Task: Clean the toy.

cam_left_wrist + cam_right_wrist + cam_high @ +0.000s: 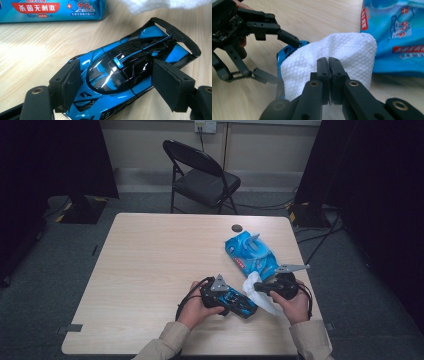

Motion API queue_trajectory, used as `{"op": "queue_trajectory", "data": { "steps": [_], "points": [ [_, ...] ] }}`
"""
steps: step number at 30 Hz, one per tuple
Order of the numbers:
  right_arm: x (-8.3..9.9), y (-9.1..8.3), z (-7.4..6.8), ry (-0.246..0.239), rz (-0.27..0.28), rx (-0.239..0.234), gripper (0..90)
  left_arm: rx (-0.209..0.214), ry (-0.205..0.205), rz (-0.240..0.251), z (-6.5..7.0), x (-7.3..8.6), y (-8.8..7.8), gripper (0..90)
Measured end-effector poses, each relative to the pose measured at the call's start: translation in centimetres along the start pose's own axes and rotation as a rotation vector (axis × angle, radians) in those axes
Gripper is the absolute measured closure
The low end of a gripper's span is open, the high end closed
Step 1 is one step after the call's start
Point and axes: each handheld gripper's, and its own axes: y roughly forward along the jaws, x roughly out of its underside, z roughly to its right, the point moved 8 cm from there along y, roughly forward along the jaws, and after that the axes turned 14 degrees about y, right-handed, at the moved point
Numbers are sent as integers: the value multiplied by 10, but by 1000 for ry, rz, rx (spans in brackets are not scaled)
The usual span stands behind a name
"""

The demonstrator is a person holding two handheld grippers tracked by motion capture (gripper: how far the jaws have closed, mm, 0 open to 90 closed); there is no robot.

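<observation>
High view: the left gripper (231,301) is being held low over the near right part of the wooden table (150,270), its jaws set around a blue and black toy car (242,304). The right gripper (262,288) is being held just beside it, with a white wipe (261,296) hanging from its tips. A blue wipes pack (250,254) is lying behind them, a small dark disc (236,227) beyond it. A black folding chair (202,175) is standing past the far edge on grey carpet.

Left gripper view: the pads (71,82) are being pressed against both flanks of the toy car (125,72), which is resting on the table. The wipes pack (52,10) is being cut off by the top edge.

Right gripper view: the jaws are being kept closed, pinching the wipe (329,70) between them. The wipe is draping in front of the toy car (287,51), most of which is being hidden. The left gripper (277,57) is being seen straddling that car.
</observation>
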Motion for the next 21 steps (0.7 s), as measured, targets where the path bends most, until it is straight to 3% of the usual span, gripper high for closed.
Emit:
{"op": "queue_trajectory", "data": {
  "steps": [8,14,21],
  "points": [
    [18,9,7,30,-11,8,883,1,9,-3,0,1,0,240],
    [27,23,15,36,-49,33,882,-2,2,3,0,0,0,240],
    [40,27,22,14,-99,61,882,-2,2,4,0,0,0,240]
  ]
}}
